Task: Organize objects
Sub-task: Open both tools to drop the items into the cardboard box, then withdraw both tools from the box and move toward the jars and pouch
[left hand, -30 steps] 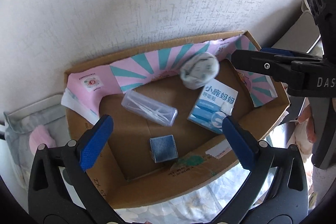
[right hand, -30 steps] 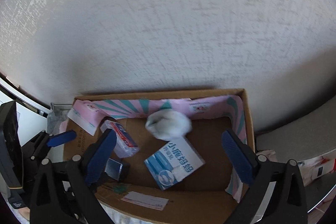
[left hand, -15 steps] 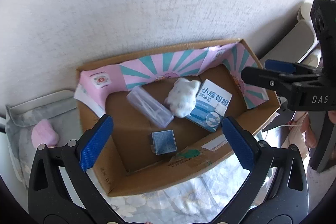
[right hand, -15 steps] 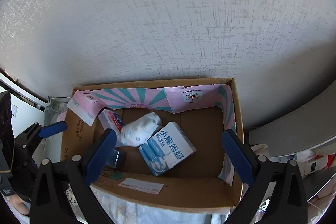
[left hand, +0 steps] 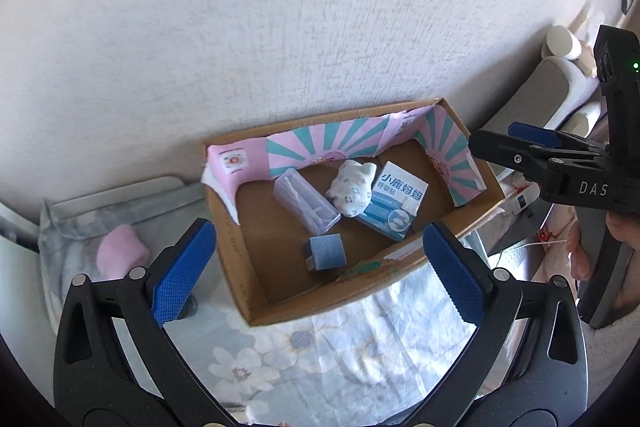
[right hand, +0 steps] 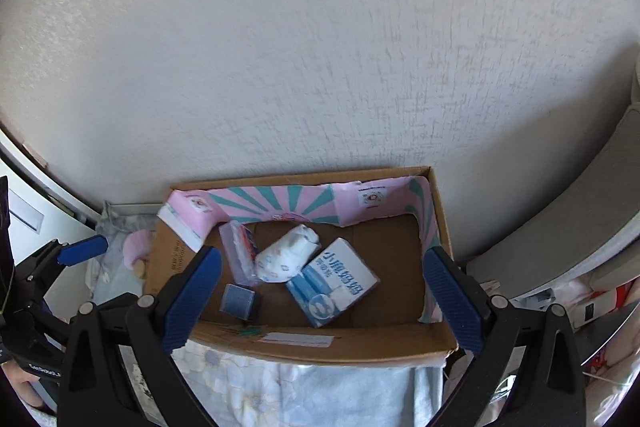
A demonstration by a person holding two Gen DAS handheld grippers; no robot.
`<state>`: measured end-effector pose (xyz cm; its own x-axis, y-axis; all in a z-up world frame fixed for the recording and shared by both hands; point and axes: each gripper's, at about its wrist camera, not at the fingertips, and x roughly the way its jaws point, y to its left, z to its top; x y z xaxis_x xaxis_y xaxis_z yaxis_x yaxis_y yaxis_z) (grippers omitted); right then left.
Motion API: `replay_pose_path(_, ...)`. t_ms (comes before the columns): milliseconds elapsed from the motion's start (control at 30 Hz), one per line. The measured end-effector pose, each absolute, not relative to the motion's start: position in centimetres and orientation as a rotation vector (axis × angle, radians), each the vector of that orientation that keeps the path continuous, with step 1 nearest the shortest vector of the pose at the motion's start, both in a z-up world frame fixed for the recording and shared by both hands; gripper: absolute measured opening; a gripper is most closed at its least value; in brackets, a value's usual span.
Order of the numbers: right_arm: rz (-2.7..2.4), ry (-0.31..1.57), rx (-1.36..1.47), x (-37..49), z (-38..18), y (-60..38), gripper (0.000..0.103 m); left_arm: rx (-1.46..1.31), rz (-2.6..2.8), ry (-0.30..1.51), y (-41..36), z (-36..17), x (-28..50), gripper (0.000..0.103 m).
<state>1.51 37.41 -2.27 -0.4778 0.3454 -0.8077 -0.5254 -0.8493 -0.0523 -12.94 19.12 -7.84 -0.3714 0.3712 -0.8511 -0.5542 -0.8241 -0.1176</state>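
A cardboard box [left hand: 248, 279] [right hand: 360, 349] with a pink and teal striped liner stands against the wall. In it lie a white rolled sock [left hand: 352, 183] [right hand: 286, 259], a blue and white carton [left hand: 394, 205] [right hand: 334, 281], a clear plastic case [left hand: 306, 203] [right hand: 238, 253] and a small blue-grey cube [left hand: 324, 251] [right hand: 240, 301]. The sock rests between the case and the carton. My left gripper [left hand: 320, 267] is open and empty above the box's near edge. My right gripper [right hand: 320, 293] is open and empty above the box; it also shows in the left wrist view [left hand: 520, 147].
The box sits on a floral blue-white cloth [left hand: 312, 347] [right hand: 296, 391]. A pink fluffy item [left hand: 120, 253] [right hand: 134, 247] lies left of the box. A textured white wall [left hand: 280, 27] rises behind. Grey cushions [left hand: 560, 83] and clutter [right hand: 592, 307] are at the right.
The white sock has dropped into the box and come to rest between the case and the carton. Both grippers have pulled back and up, away from the box.
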Motion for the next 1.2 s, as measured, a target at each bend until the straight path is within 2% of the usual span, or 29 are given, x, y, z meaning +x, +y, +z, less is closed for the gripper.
replay_pose_path(600, 2.419, 0.2, -1.143, 1.8, -1.7, 24.2, 0.1, -1.106, 2.278, 0.218, 6.7, -1.2, -7.1, 0.103)
replay_pose_path(867, 2.473, 0.117, -1.105, 1.6, -3.7, 16.8, 0.1, -1.118, 2.349, 0.176, -1.1, -1.3, -6.1, 0.103)
replay_pose_path(1067, 2.516, 0.168, -1.086, 2.2, -6.5, 13.2, 0.1, -1.129, 2.394, 0.132, -5.9, -2.8, -4.9, 0.103)
replay_pose_path(1200, 2.591, 0.136, -1.053, 2.5, -8.4, 11.1, 0.1, -1.156, 2.399, 0.099, -7.9, -4.1, -4.6, 0.103)
